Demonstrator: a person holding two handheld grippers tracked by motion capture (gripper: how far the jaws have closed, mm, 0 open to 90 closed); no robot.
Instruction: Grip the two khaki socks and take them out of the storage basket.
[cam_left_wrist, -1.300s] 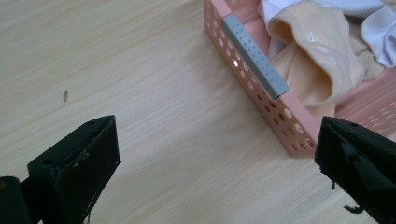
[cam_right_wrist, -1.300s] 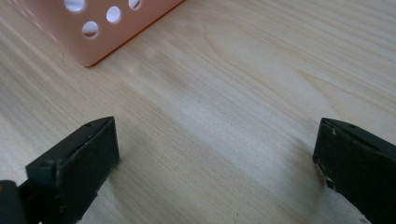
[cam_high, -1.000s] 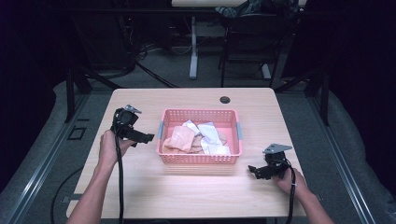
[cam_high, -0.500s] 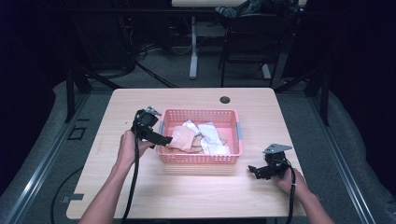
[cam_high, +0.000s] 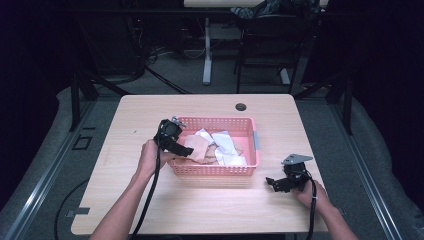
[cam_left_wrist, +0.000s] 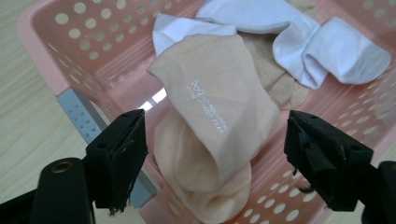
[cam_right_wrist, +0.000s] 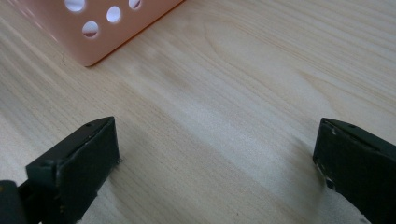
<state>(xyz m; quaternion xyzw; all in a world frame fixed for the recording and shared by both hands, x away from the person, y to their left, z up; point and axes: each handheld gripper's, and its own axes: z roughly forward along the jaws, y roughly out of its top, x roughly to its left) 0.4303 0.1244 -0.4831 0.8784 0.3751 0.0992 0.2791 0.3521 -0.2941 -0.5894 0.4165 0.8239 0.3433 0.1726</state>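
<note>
Hovering over the left end of the pink perforated plastic basket (cam_high: 215, 167), the left tongs (cam_left_wrist: 212, 154) gape wide around a folded beige sock (cam_left_wrist: 219, 116) lying inside it, jaws not touching the fabric. White socks (cam_left_wrist: 327, 56) lie beyond. The right tongs (cam_right_wrist: 215, 163) rest agape on the pale wooden surface (cam_high: 210, 210), near the basket's corner.

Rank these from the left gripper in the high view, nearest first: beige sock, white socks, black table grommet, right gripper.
1. Beige sock, in the basket right at the open jaws of the left gripper.
2. White socks, mid-basket.
3. Black table grommet, far edge.
4. Right gripper, near right.
</note>
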